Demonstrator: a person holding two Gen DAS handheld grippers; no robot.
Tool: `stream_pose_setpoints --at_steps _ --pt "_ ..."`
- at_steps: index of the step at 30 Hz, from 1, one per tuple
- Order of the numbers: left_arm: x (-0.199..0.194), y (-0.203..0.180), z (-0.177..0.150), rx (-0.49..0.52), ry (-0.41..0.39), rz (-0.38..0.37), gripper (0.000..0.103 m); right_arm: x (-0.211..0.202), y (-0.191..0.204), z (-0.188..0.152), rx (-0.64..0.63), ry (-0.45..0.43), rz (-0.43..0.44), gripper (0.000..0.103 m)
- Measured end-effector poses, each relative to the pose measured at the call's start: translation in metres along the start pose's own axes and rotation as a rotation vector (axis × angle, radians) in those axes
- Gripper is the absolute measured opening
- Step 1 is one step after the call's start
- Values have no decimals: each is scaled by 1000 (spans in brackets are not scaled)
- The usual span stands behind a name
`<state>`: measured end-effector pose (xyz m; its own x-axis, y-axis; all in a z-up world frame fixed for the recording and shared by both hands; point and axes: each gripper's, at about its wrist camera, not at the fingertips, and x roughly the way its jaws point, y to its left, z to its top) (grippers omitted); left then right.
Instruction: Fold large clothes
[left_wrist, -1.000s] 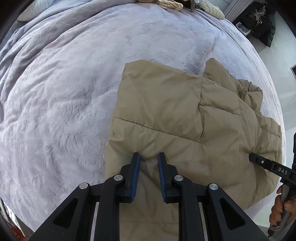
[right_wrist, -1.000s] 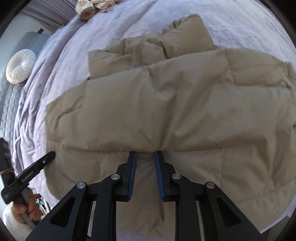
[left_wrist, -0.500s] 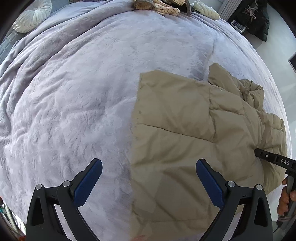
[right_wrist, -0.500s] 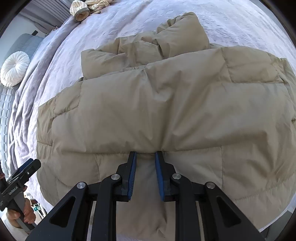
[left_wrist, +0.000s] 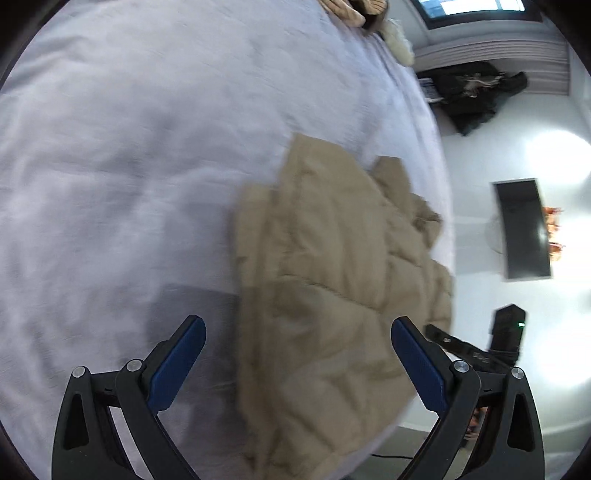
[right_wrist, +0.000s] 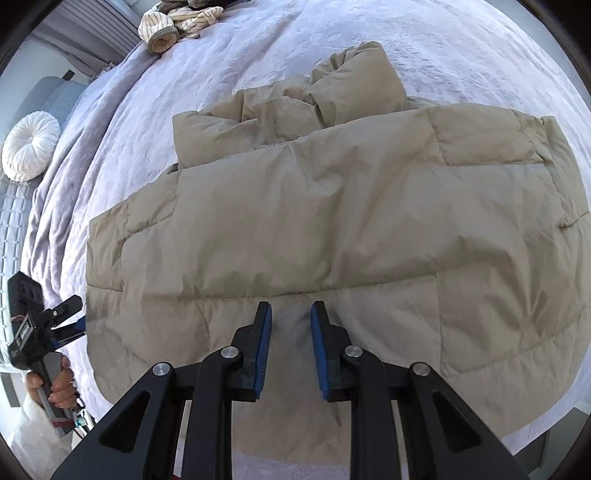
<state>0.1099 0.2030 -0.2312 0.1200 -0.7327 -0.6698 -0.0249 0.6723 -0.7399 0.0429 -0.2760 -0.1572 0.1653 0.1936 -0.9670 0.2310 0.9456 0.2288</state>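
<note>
A tan puffer jacket (right_wrist: 332, 229) lies spread across a pale lilac bedspread (right_wrist: 461, 55), near the edge of the bed closest to the cameras; its quilted panels are puffed and creased, and a bunched part — a sleeve or hood, I cannot tell which — is heaped at its far side.

The right gripper (right_wrist: 290, 314) points steeply down at the jacket; its blue pads stand close together with a ridge of tan fabric pinched between them, so it is clamped on the jacket near the near hem.

The left gripper (left_wrist: 297, 332) hangs above the jacket's left edge with its jaws spread wide; nothing is between the pads, and one finger (left_wrist: 177, 365) sits over bare bedspread while the other sits over the jacket's right part. This view is blurred, so the fine detail of the cloth is lost; the gripper's shadow falls dark on the bedspread just left of the jacket.

In the right wrist view the left gripper shows at the left border, held by a hand (right_wrist: 61, 384) with a white sleeve below it — it is beside the jacket's left edge, not touching it.

At the far end of the bed lie a round white cushion (right_wrist: 31, 146) and a heap of striped cloth (right_wrist: 177, 18); a dark garment (left_wrist: 472, 92) hangs by the far wall.
</note>
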Motion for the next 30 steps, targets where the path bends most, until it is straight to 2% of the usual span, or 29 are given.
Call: stream_pose_setpoints --at_steps 7,9,10,13,16,25,30 --pt "43 -10 3 63 84 19 101 -1 -9 6 6 -32 36 24" --pt "53 -16 0 88 99 76 101 -1 -12 8 13 -39 44 24" --pt "56 -21 -1 116 96 125 101 0 -14 9 18 -41 48 24" --pt "58 -37 -5 184 79 202 101 2 -18 8 29 -39 55 24" --pt "61 -47 -7 217 76 232 101 3 -19 8 34 -39 62 24" --pt "77 -48 0 232 108 223 101 3 -16 23 -3 -73 46 24" --pt "96 -45 12 224 155 180 101 13 -9 36 -40 -94 33 24"
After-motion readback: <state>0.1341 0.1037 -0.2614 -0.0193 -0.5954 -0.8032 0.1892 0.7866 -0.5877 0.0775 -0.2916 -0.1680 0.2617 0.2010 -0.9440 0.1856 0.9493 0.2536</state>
